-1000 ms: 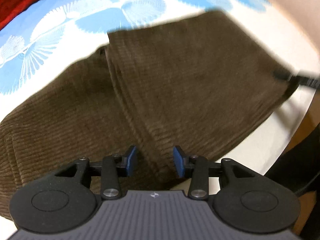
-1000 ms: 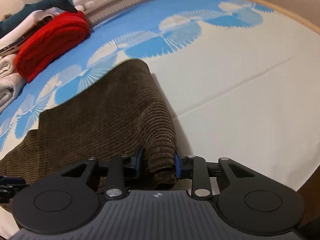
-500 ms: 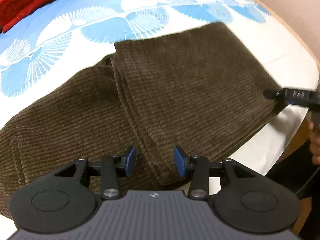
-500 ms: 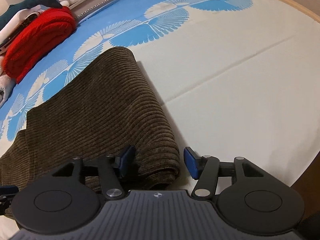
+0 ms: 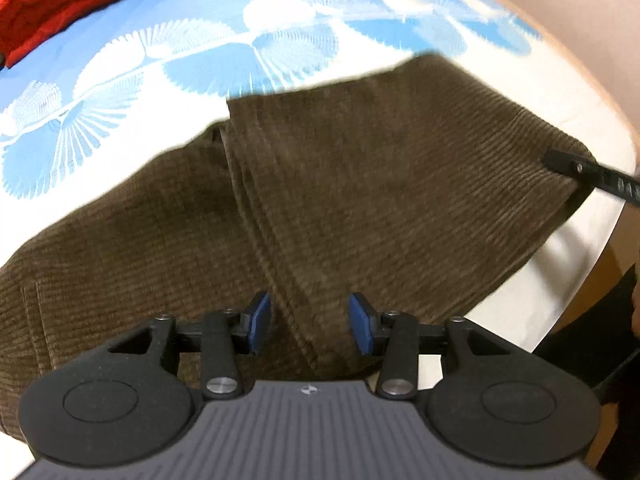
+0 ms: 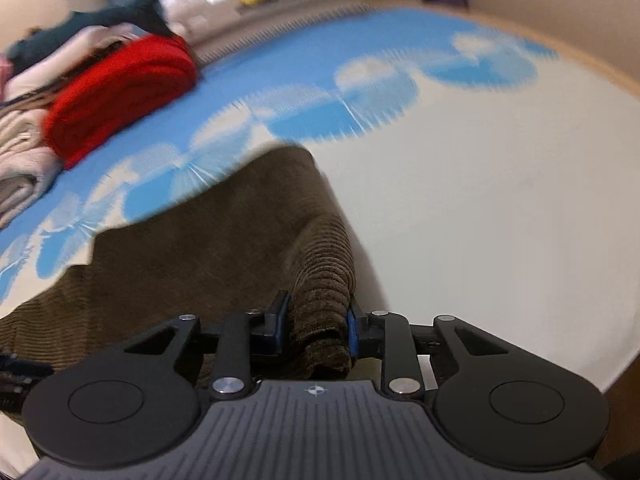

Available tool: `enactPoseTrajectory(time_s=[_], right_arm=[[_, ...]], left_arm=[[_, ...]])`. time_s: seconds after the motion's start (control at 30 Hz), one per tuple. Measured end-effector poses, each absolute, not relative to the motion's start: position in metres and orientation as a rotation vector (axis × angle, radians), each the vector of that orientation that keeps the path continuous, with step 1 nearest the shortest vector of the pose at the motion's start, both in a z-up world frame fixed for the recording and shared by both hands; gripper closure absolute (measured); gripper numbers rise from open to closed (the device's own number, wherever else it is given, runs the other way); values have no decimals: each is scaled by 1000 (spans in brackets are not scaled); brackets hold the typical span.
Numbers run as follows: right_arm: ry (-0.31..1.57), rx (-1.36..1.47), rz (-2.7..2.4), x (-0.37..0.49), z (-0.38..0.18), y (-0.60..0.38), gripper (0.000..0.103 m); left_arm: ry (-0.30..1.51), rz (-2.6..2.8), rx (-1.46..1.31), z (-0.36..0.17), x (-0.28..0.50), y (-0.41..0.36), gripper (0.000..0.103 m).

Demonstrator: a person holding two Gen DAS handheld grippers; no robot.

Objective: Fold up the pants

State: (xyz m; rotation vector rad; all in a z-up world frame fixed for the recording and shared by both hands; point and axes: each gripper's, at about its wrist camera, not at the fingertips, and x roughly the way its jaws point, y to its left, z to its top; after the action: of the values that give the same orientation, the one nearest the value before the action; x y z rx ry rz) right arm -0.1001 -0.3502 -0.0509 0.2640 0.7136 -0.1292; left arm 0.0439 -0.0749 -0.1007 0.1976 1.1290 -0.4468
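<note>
Taking the pants (image 5: 360, 184) as our landmark, we start at their left: a folded red blanket (image 6: 120, 92) lies well apart from them on the bed (image 6: 480, 200), beside a pile of pale folded laundry (image 6: 20, 148) (too blurred to make out piece by piece). The brown corduroy pants themselves lie spread on the blue-and-white patterned sheet, one layer doubled over another, with a folded edge running toward our left gripper (image 5: 308, 322). That gripper hangs over the near edge of the pants with its jaws apart, the blue pads (image 5: 258, 320) on either side of the fold ridge and holding nothing. Further right, our right gripper (image 6: 316, 328) is closed on the bunched right-hand corner of the pants, and the cloth is pinched between its pads. To the right of the pants we see only plain white sheet, up to the bed's edge.
</note>
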Motion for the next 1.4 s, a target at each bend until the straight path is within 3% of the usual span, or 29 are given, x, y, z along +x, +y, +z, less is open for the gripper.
enactPoseTrajectory(time_s=[0.1, 0.27, 0.43, 0.7, 0.73, 0.8, 0.87, 0.9, 1.07, 1.17, 1.23, 1.4], right_arm=[[599, 129, -52, -107, -26, -324, 75], [432, -139, 133, -125, -1, -260, 76], [389, -309, 264, -129, -1, -213, 77], [323, -529, 446, -139, -10, -162, 77], [322, -542, 461, -139, -12, -158, 78], [324, -553, 477, -138, -13, -153, 78], [326, -553, 485, -137, -13, -152, 78], [328, -557, 482, -135, -13, -152, 78], [370, -538, 487, -128, -12, -153, 76], [374, -487, 507, -122, -2, -151, 68], [351, -426, 526, -127, 11, -154, 55], [300, -300, 560, -135, 37, -169, 51]], left_arm=[[1071, -477, 62, -79, 50, -66, 47], [949, -619, -203, -37, 56, -55, 18], [957, -719, -288, -22, 73, -68, 12], [1028, -680, -195, -38, 105, -83, 12], [1037, -656, -180, -41, 106, -81, 16], [1071, -587, -151, -52, 113, -80, 35], [1102, -534, -116, -63, 118, -78, 71], [1109, -517, -106, -65, 118, -76, 77], [1086, -501, -57, -66, 114, -70, 83], [1062, -489, -69, -58, 109, -57, 84], [1043, -484, -78, -50, 104, -43, 84], [1003, -445, -103, -29, 92, 19, 84]])
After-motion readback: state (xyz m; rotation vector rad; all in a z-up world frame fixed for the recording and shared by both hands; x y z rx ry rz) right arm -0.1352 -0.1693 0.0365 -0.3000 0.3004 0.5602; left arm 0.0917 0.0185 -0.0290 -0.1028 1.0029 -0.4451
